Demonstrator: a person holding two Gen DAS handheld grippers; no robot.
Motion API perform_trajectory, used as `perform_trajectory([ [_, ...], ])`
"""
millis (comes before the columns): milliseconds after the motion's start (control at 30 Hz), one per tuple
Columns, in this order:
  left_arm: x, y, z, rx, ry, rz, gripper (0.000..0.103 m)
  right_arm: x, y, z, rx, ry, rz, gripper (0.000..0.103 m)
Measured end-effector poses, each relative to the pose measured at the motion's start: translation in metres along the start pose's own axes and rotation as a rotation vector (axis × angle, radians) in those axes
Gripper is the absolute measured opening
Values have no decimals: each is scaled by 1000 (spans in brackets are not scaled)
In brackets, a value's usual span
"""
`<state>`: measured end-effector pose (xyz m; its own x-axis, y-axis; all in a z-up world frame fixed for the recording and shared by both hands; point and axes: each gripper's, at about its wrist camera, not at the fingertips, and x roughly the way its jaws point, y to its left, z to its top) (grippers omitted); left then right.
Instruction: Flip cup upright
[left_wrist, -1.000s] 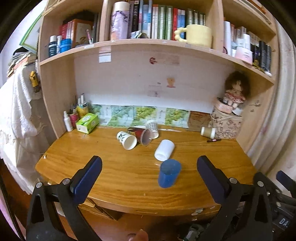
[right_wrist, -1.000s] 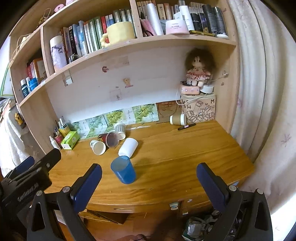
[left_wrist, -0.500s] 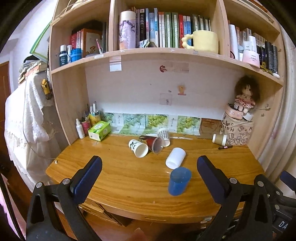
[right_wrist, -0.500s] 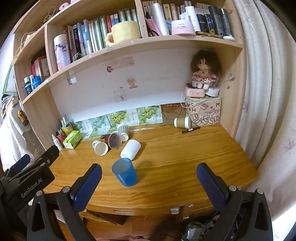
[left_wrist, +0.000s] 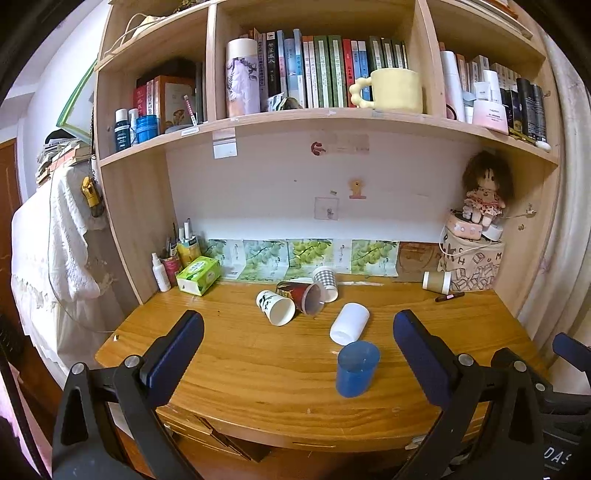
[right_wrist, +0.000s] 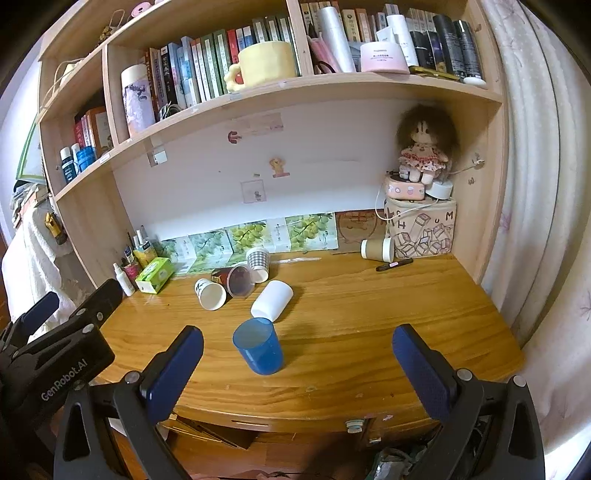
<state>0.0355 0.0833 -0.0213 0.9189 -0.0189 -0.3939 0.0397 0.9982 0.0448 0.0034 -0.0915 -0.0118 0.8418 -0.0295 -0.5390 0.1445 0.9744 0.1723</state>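
A blue plastic cup (left_wrist: 357, 368) stands upright near the desk's front edge; it also shows in the right wrist view (right_wrist: 260, 349). Behind it a white cup (left_wrist: 349, 323) lies on its side. Further back lie a white printed paper cup (left_wrist: 275, 307), a dark red cup (left_wrist: 303, 295) and a checked cup (left_wrist: 325, 282). A brown paper cup (left_wrist: 436, 282) lies at the back right. My left gripper (left_wrist: 295, 345) is open and empty, held back over the desk's front edge. My right gripper (right_wrist: 295, 349) is open and empty too.
The wooden desk (left_wrist: 236, 354) sits under bookshelves. A green tissue box (left_wrist: 198, 274) and small bottles (left_wrist: 161, 272) stand at the back left. A patterned box (left_wrist: 472, 264) with a doll on top stands at the back right, a pen (left_wrist: 449, 297) in front of it. Curtains hang on the right.
Both grippers have pulled back and risen away from the desk, so the cups look smaller and lower in view. The cups have not moved.
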Motion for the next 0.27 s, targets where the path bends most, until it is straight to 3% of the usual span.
perform_trajectory([
  [267, 2, -6, -1, 8, 14, -12, 103, 1, -6, 0, 10, 10, -4, 103],
])
